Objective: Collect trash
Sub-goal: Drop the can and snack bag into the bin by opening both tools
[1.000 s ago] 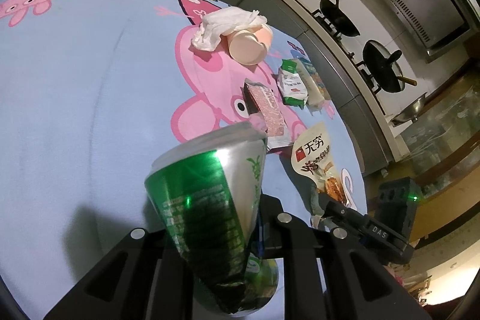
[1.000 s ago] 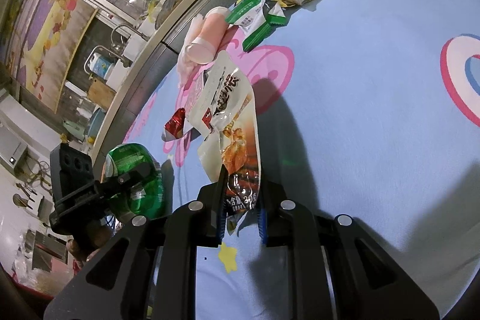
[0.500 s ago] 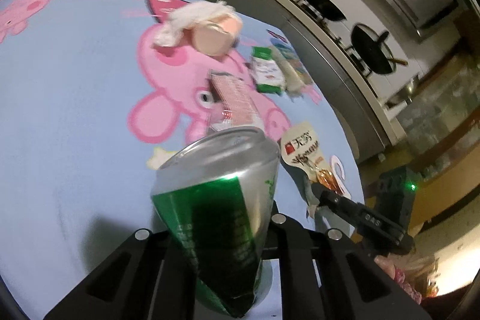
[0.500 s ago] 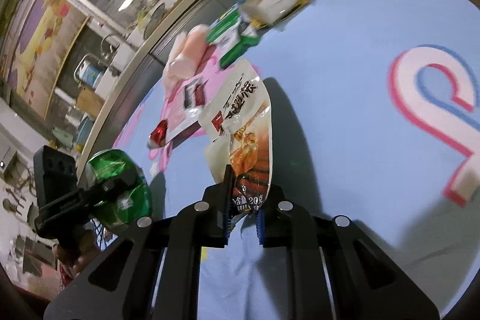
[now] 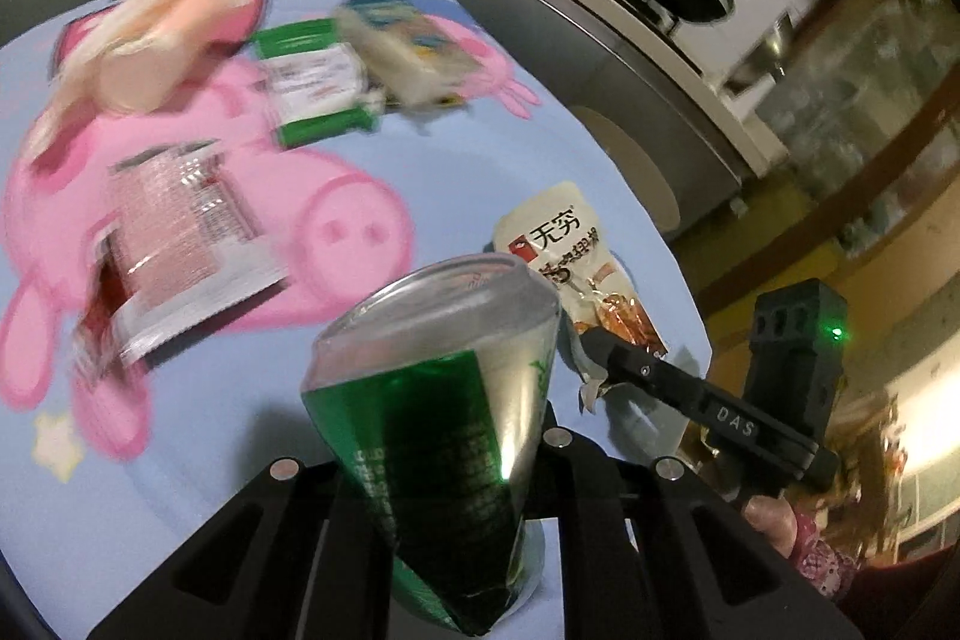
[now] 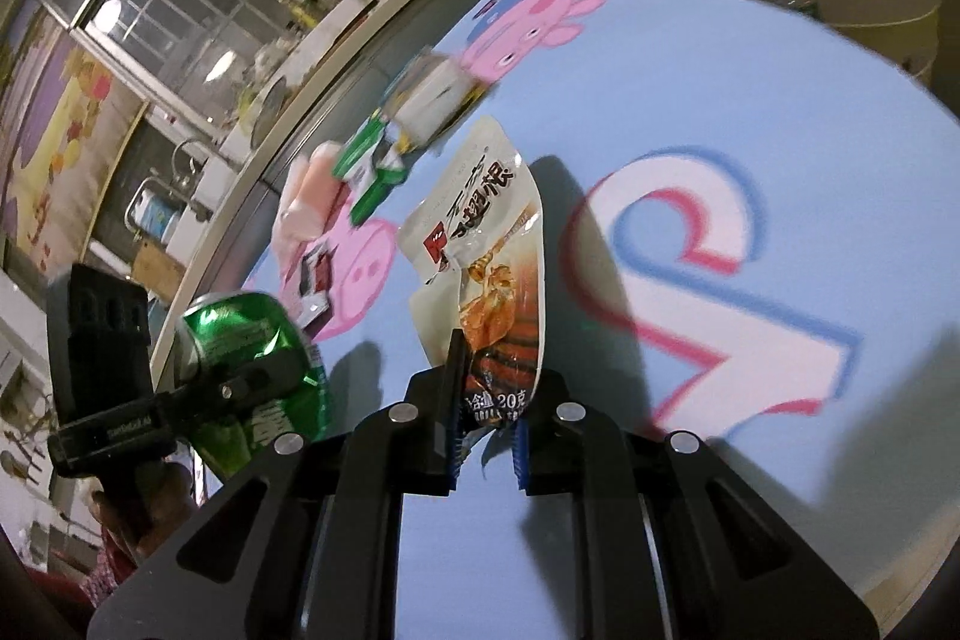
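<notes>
Crushed green aluminium can (image 5: 444,418): glossy metal, creased. Beige snack pouch (image 6: 480,274): shiny crinkled plastic film. Pale-blue cartoon-print tablecloth (image 6: 690,100): matt, smooth.

Each black tool (image 6: 485,451) has 2 angular fingers, silver screws, blue pads (image 6: 521,454) and a floral sleeve (image 5: 819,559) behind.

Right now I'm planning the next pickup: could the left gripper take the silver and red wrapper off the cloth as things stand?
Probably not yet. The left gripper is shut on the crushed green can, so its jaws are full. The silver and red wrapper itself lies uncovered on the cloth, nothing blocking it.
</notes>
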Demonstrator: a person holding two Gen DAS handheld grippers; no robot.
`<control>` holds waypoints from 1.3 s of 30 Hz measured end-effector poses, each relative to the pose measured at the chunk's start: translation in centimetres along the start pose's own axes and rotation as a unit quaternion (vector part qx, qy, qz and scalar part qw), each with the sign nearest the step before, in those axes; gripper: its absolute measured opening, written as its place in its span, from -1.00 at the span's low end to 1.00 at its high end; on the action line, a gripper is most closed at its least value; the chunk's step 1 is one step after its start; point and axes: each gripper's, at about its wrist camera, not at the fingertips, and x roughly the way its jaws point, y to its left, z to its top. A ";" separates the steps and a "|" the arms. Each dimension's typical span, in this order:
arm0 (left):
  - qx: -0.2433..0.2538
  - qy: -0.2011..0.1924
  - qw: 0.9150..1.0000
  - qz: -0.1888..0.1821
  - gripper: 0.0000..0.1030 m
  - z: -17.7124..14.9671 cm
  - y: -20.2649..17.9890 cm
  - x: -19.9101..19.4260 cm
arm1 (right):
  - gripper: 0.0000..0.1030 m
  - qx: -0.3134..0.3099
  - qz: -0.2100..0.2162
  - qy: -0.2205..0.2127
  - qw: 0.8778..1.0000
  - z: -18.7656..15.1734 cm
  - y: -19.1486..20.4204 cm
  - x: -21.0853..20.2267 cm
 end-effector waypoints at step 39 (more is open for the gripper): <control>0.071 0.017 0.997 0.006 0.29 18.3 -15.8 20.2 | 0.30 0.039 -0.203 -0.182 0.961 18.0 -14.2 -7.8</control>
